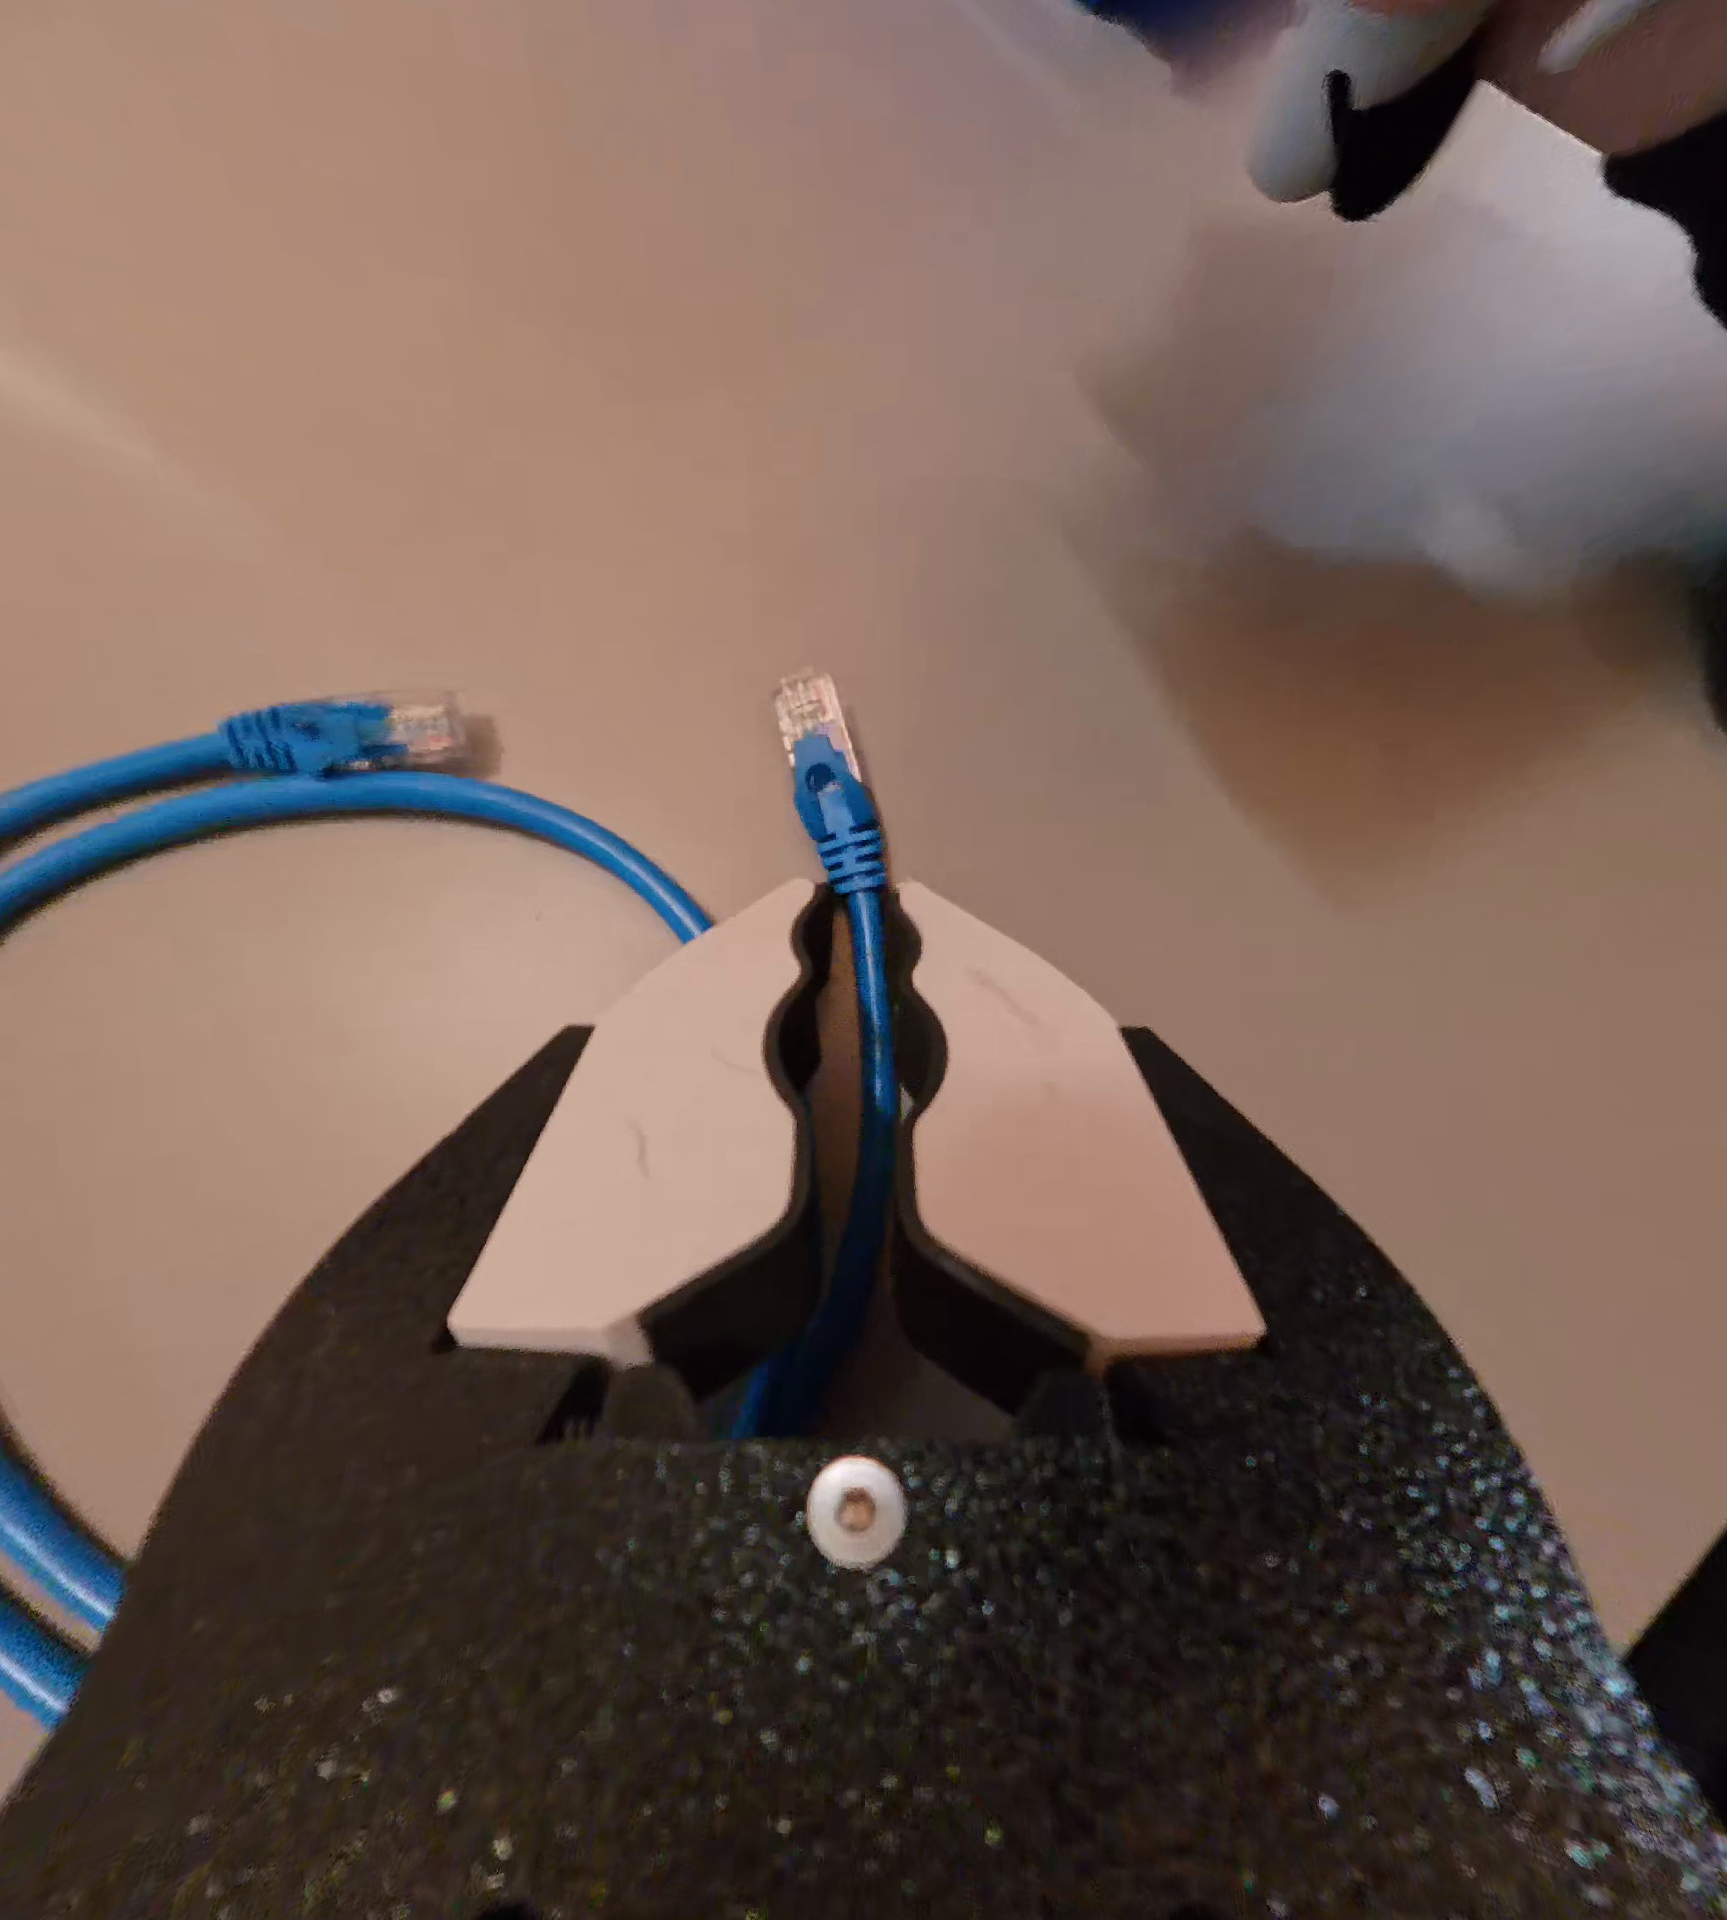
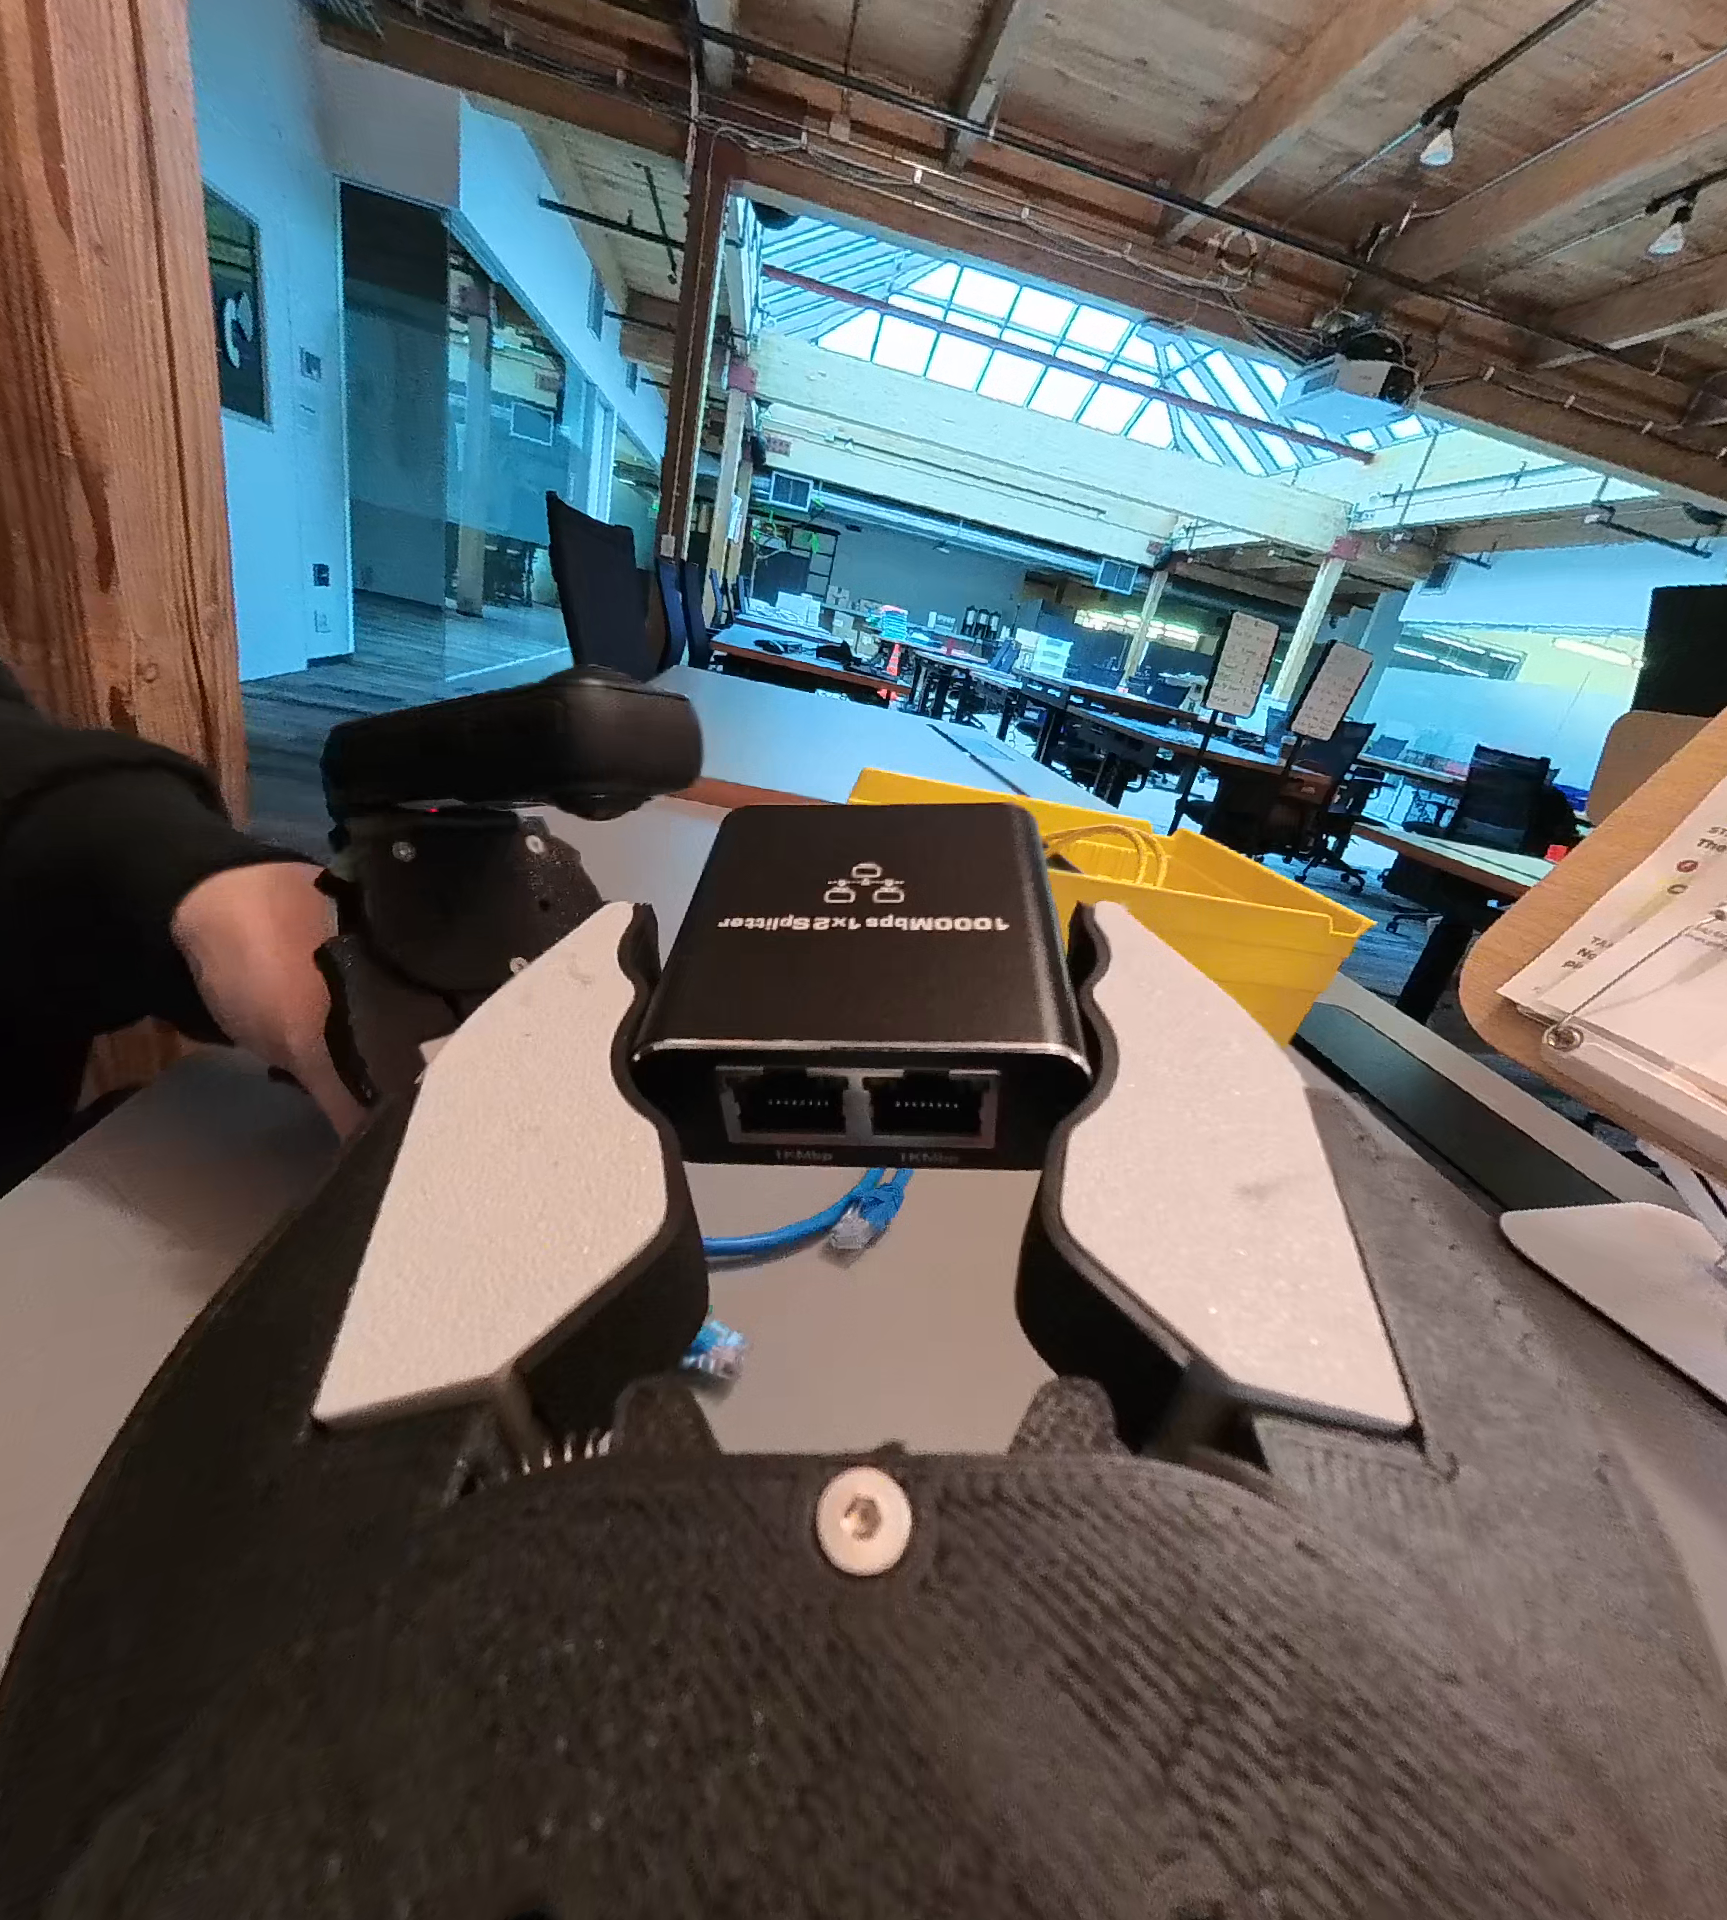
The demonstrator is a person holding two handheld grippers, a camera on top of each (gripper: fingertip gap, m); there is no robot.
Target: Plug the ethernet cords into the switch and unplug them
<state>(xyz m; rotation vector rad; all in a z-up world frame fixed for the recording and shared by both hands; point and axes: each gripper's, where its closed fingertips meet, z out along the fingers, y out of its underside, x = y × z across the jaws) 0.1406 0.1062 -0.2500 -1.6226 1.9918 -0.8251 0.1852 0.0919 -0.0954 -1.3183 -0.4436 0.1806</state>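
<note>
While both of the switch's ports stand empty, we judge the task to be at its very start: nothing is plugged in yet, so every insertion and every removal is still ahead of us.

Our left hand-held gripper (image 1: 854,896) is closed on a blue round-jacketed ethernet cord (image 1: 864,1039), pinching the cable just behind the ribbed blue boot so that the clear plastic plug (image 1: 809,712) sticks out past the fingertips, free in the air above the pale beige desk (image 1: 526,416). The rest of that cord curves away to the left on the desk. A second clear-ended blue connector (image 1: 360,732) lies flat on the desk, well to the left of the held plug; we cannot tell whether it is the other end of the same cord or belongs to another.

Our right hand-held gripper (image 2: 859,1023) is closed against the two sides of a small black metal switch box (image 2: 864,935), holding it raised off the desk with its pair of sockets (image 2: 859,1103) turned back toward the camera. Beneath it a blue plug (image 2: 864,1210) rests on the desk. A yellow plastic bin (image 2: 1233,935) stands behind the box.

As we read it, the step in hand is bringing plug and socket together; the plug still has to be lined up with one socket and pushed home.
</note>
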